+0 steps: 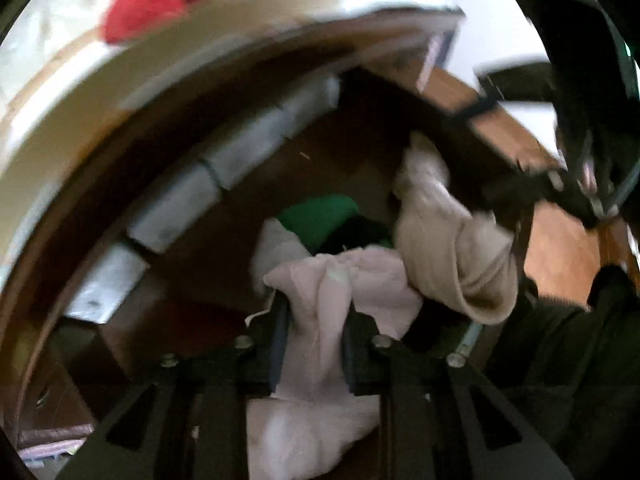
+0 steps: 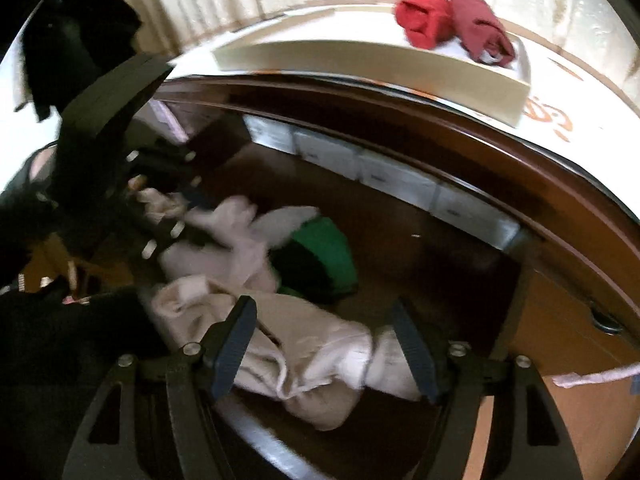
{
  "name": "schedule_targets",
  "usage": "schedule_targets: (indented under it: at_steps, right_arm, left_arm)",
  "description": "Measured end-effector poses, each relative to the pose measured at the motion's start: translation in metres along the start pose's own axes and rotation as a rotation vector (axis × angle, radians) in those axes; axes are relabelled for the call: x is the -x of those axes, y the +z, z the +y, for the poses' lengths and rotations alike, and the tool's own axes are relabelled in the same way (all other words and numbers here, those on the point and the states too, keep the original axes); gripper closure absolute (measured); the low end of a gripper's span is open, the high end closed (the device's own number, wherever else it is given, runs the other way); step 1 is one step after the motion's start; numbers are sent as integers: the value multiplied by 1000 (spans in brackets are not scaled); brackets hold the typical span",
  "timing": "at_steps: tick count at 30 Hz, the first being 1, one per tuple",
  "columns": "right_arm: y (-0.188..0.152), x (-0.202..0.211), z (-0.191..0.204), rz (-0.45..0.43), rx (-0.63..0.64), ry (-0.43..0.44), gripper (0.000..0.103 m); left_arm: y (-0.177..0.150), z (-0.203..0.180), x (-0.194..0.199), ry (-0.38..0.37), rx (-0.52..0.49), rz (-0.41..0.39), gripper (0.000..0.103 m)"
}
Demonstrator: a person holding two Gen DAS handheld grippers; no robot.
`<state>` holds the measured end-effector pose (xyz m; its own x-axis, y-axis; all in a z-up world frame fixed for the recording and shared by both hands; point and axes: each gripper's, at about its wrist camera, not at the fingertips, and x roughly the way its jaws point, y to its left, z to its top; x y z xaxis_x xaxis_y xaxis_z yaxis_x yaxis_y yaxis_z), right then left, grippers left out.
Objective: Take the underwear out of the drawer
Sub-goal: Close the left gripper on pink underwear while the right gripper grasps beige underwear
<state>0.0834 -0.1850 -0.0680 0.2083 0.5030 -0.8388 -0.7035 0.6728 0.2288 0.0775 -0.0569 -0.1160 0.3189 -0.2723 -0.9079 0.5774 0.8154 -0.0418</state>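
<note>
Pink underwear (image 1: 320, 300) pinched in left gripper (image 1: 316, 344) — over drawer (image 1: 340, 160)

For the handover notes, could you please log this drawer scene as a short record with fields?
left gripper: shut on pale pink garment
right gripper: open, beige garment between the jaws, not pinched
also in drawer: green garment; white boxes along the back
on top: cream tray holding red garments
progress: pink and beige garments not yet clear of the drawer
</note>
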Motion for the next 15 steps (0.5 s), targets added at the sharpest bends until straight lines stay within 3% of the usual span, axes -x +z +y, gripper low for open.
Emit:
schedule_targets:
  at_steps: [3, 7, 15]
  right_arm:
    - [-5, 0, 10, 8, 38, 60, 31]
    - [-10, -15, 31, 56, 117, 71, 31]
    - [-3, -55, 26, 138, 33, 85, 31]
  left_arm:
    - [0, 16, 14, 13, 68, -40, 82]
    - [-3, 31, 6, -7, 120, -39, 82]
    - [-10, 33, 6, -33, 163, -94, 82]
